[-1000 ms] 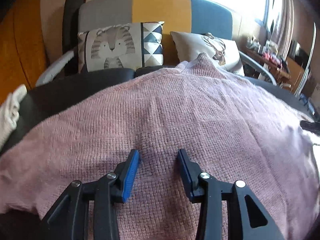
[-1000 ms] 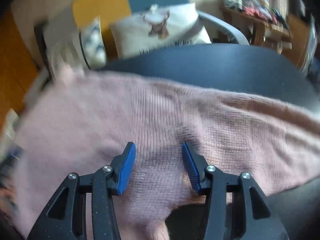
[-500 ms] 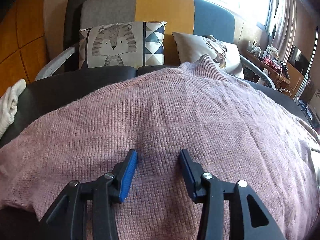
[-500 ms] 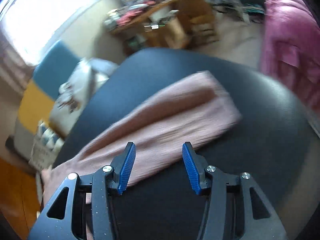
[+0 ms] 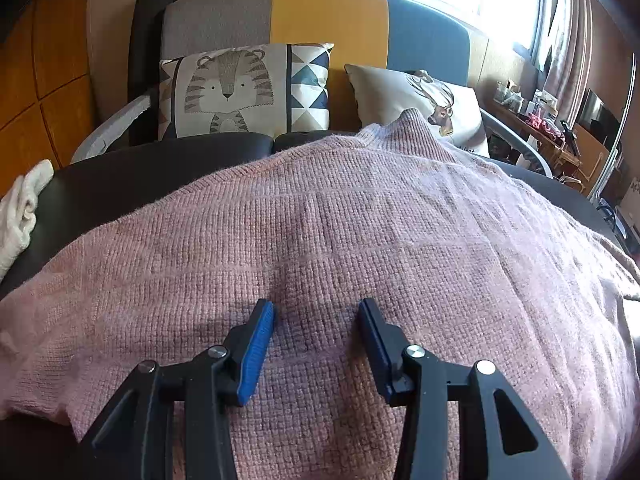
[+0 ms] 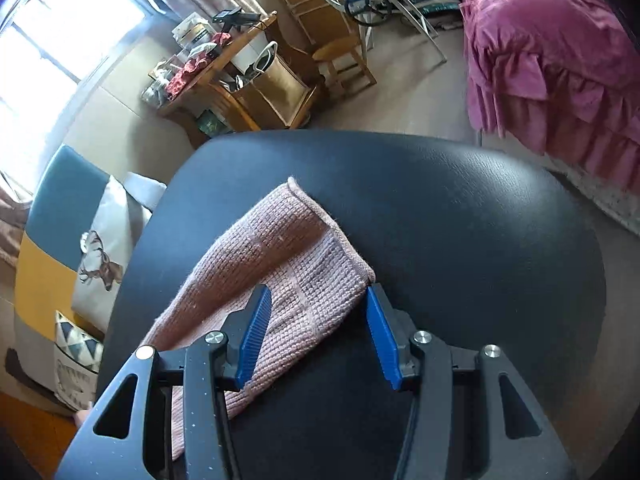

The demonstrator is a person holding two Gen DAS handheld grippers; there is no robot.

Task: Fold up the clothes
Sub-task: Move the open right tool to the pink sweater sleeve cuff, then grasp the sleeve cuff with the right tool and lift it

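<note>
Since a second ago the right gripper has swung from the sweater's body out to the sleeve, which now lies straight across the black table; its jaws have just been closing a little, yet they stand apart, with the cuff end between them and neither pad pressing it. Left gripper has not shifted: it hovers just over the sweater's middle, jaws wide, nothing gripped. Whether its fingertips touch the knit cannot be told. The sweater lies spread flat on the table, collar toward the sofa; its near hem and far right side are cut off by the frame edge. A white cloth is half out of view at the left. Behind the table stand a tiger cushion and a deer cushion. To the right are a cluttered wooden desk, a stool, glaring windows and a magenta bedspread.
</note>
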